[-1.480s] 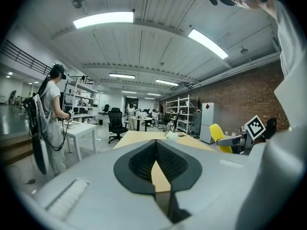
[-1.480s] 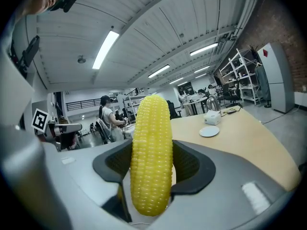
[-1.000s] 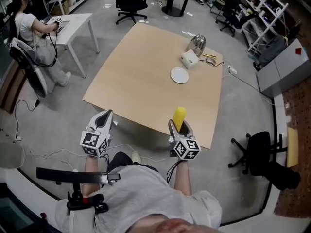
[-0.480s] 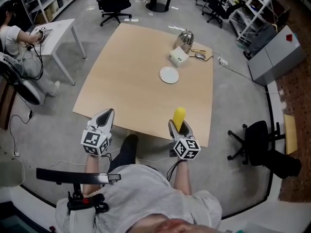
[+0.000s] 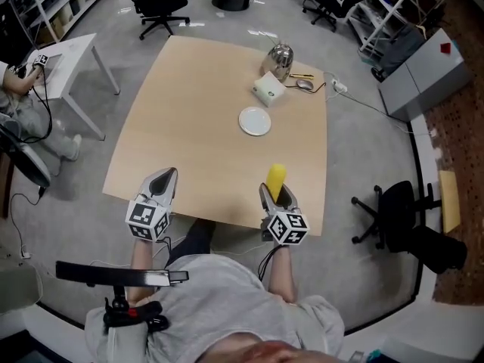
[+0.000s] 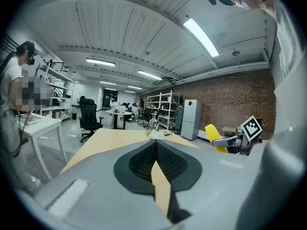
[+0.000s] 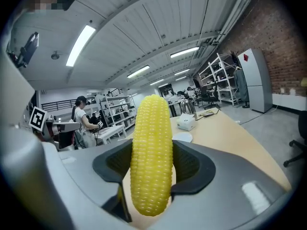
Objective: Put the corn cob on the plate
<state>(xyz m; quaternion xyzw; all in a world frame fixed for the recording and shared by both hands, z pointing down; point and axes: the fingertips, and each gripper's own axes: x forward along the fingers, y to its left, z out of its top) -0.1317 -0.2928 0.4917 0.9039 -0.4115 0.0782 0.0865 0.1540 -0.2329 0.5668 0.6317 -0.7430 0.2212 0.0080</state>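
A yellow corn cob point(image 5: 276, 178) point(image 7: 151, 152) stands upright between the jaws of my right gripper point(image 5: 277, 195) point(image 7: 152, 150), which is shut on it over the near edge of the tan table point(image 5: 197, 112). The white plate point(image 5: 255, 121) point(image 7: 182, 137) lies empty further back on the table, ahead of that gripper and slightly left. My left gripper point(image 5: 165, 176) point(image 6: 155, 145) hovers at the table's near left edge with its tips together and nothing in them. In the left gripper view the corn point(image 6: 213, 134) shows at the right.
A white box point(image 5: 268, 89) and a metal kettle point(image 5: 280, 54) stand beyond the plate, with small items and a cable beside them. A black office chair point(image 5: 401, 218) is at the right of the table. A white desk point(image 5: 60, 51) stands at the left.
The table has come nearer in the head view; both grippers have moved forward from short of its near edge to over that edge. The corn stays in the right gripper.
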